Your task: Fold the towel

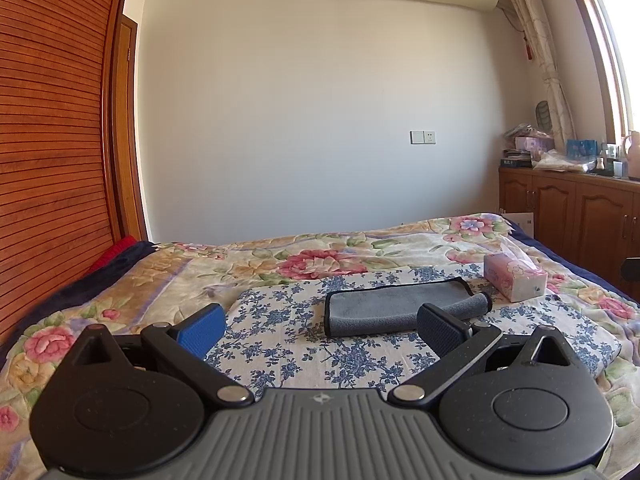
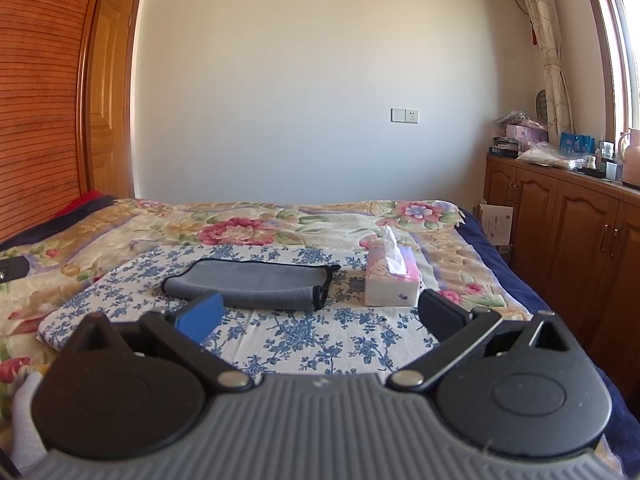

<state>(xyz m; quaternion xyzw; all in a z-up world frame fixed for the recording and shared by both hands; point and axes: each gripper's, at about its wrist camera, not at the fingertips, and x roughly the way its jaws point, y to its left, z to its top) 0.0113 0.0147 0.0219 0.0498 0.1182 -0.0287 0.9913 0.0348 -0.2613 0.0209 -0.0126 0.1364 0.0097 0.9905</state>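
Grey microfibre towel with black edging (image 1: 394, 307) lies folded on the white cloth with blue flower print (image 1: 288, 344), which is spread over the floral-quilted bed (image 1: 132, 280). Towel's right end is rolled over on itself. Left tool (image 1: 320, 326): both blue-padded fingers spread wide, holding nothing, above the cloth just short of the towel. Right tool (image 2: 320, 314): same, spread wide, nothing between the fingers, towel (image 2: 252, 282) ahead and slightly left. Pink-and-white tissue box (image 2: 392, 282) stands just right of the towel, not touching it.
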